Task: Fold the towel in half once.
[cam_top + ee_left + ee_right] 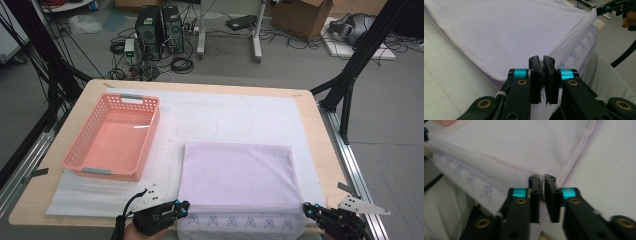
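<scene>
The towel (237, 172) is pale lilac and lies folded on the white mat (230, 112) of the worktop (310, 120). Its near edge is at the person's side, and under it a printed strip w/ small blue figures hangs over the worktop edge.

Left tool (184, 208) is at the near left corner of the towel. In the left gripper view the jaws of the left tool (541, 60) stand almost together, w/ only a narrow slit between them, and a thin bit of the towel (506, 32) hem sits in this slit. The pads seem to press on it. From this tool the fold runs away to the right, up to the other tool, which is at the far end of the same edge.

Right tool (306, 209) is at the near right corner. In the right gripper view the jaws of the right tool (542, 178) have a small gap, a bit wider than at the left one, and the towel (524, 145) corner is between them. The picture is blurred, so I cannot tell if the pads really pinch the cloth or only stand around it.

The pink basket (115, 135) stands on the mat, ahead of the left tool and to the left of the towel, just beside it but apart. Its inside looks bare.
</scene>
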Available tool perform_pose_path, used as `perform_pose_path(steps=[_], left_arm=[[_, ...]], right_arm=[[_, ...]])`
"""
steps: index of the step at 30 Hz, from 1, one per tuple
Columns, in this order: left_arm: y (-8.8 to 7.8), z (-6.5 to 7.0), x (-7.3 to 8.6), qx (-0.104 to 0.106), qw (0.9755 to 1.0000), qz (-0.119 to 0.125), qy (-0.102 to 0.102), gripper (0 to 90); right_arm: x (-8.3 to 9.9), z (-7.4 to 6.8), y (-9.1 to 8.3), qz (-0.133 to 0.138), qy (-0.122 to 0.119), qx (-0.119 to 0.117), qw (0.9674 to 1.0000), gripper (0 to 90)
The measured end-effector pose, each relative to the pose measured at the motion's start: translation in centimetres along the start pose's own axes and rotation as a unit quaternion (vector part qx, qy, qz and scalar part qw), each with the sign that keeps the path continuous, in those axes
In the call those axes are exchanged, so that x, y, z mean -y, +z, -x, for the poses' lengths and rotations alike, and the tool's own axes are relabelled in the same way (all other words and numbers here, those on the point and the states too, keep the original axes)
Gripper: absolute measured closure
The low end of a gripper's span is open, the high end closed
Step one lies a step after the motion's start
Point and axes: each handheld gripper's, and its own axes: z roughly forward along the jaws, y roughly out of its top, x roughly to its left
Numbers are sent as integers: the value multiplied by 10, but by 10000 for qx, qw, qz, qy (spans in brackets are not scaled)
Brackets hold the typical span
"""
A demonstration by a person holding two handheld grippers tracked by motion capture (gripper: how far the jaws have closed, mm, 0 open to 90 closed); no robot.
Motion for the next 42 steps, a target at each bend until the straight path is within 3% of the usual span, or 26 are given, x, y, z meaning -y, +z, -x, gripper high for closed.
perform_pose_path(steps=[1,4,7,12,16,20,28,30,32,33,35,37,39,42], left_arm=[[1,-2,-1,-20,10000,66,-46,704],[1,-11,-8,-152,9990,397,-136,495],[1,-22,-13,-362,9971,617,-254,463],[9,-40,-17,-666,9953,616,-331,452],[17,-53,-22,-804,9943,592,-374,448],[27,-66,-31,-897,9935,557,-418,446],[55,-89,-49,-1018,9939,269,-340,505],[61,-94,-55,-1143,9923,373,-302,512],[67,-100,-61,-1204,9920,249,-301,577],[70,-103,-65,-1222,9916,204,-361,583],[75,-109,-66,-1297,9898,365,-469,568],[80,-116,-66,-1427,9883,84,-527,554],[85,-122,-67,-1493,9861,-114,-718,532],[93,-127,-72,-1610,9835,-252,-789,493]], right_arm=[[2,0,-1,79,92,84,9999,583],[0,9,-6,614,362,19,9975,557],[-8,14,-4,887,387,62,9953,603],[-21,12,19,516,33,202,9985,636],[-30,16,38,301,-202,315,9988,645],[-39,24,54,104,-297,367,9988,673],[-63,47,74,83,-223,417,9988,750],[-73,53,83,46,-217,449,9987,763],[-81,60,94,-51,-241,516,9984,765],[-85,62,100,-135,-257,529,9982,764],[-90,66,110,-224,-326,547,9977,765],[-93,69,119,-356,-335,561,9972,763],[-93,73,124,-374,-308,585,9971,784],[-94,78,123,-312,-304,923,9948,818]])
